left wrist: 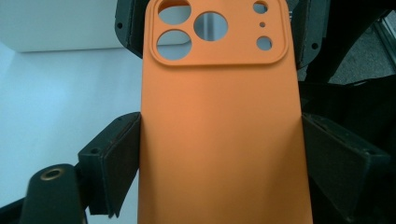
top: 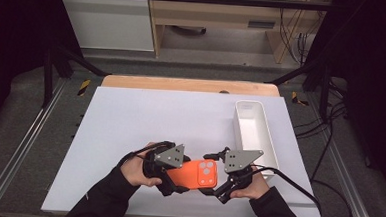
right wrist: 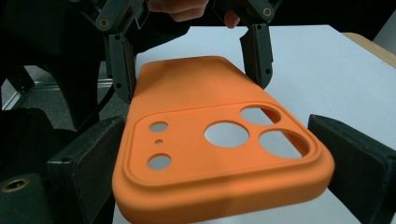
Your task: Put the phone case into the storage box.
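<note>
Orange phone case (right wrist: 219, 140) hangs between both tongs above the desk (top: 130, 120): left tongs (left wrist: 219, 154) clamp its plain end, right tongs (right wrist: 224, 172) flank its camera end, one side apart.

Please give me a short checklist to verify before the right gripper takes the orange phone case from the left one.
1. Left gripper jaws clamp the orange phone case by its long sides: ok.
2. Camera end of the case lies between the right gripper jaws: ok.
3. Right jaws press on the case: not ok; one side appears to touch, a gap shows at the other.
4. Case held above the white table, not resting on it: ok.
5. White bin ready and empty: cannot tell fully.
</note>
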A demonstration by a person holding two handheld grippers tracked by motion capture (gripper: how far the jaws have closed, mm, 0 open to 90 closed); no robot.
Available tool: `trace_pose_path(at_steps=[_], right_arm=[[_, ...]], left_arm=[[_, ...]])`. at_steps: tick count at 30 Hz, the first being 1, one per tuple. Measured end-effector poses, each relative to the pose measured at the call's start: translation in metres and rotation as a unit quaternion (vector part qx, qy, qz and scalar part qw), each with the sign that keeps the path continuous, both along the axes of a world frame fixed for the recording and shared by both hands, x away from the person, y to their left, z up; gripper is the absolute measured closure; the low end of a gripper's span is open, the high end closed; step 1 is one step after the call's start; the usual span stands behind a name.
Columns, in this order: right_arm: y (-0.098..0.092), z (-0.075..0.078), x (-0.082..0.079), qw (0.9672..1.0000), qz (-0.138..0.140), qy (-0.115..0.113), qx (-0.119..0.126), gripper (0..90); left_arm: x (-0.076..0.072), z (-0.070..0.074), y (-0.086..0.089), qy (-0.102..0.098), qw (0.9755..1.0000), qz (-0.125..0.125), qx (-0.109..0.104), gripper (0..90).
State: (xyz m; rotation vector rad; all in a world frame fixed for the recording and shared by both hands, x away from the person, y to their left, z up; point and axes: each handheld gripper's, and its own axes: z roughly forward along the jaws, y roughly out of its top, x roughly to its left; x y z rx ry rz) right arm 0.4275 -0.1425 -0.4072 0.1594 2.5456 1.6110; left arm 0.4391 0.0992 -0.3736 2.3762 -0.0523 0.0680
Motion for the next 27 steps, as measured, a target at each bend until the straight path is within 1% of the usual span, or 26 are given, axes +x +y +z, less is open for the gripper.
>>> trace_pose_path(at_steps=[4,8,9,13,21,27], right_arm=[[0.0011,-0.0021,-0.0005,1.0,0.006,-0.006,0.002,8.3],[0.0015,-0.0029,-0.0003,0.9999,0.012,-0.003,0.003,10.2],[0.0014,-0.0032,-0.0007,0.9999,0.015,-0.004,0.002,11.7],[0.0009,-0.0033,-0.0015,0.9998,0.018,-0.008,-0.001,12.2],[0.0001,-0.0024,-0.0031,0.9997,0.021,-0.014,-0.001,13.1],[-0.0002,-0.0023,-0.0025,0.9997,0.023,-0.011,-0.004,13.9]], left_arm=[[0.0001,-0.0028,-0.0024,0.001,1.0,-0.004,0.001,15.3],[-0.0004,-0.0036,-0.0025,0.0,1.0,-0.005,0.0,15.4],[-0.001,-0.0037,-0.0025,-0.003,1.0,-0.006,0.001,15.4],[-0.0027,-0.0042,-0.0036,-0.01,0.9999,-0.007,0.002,15.4],[-0.0032,-0.0053,-0.004,-0.008,0.9999,-0.008,-0.001,15.4],[-0.0033,-0.006,-0.0048,-0.009,0.9999,-0.008,0.003,15.4]])
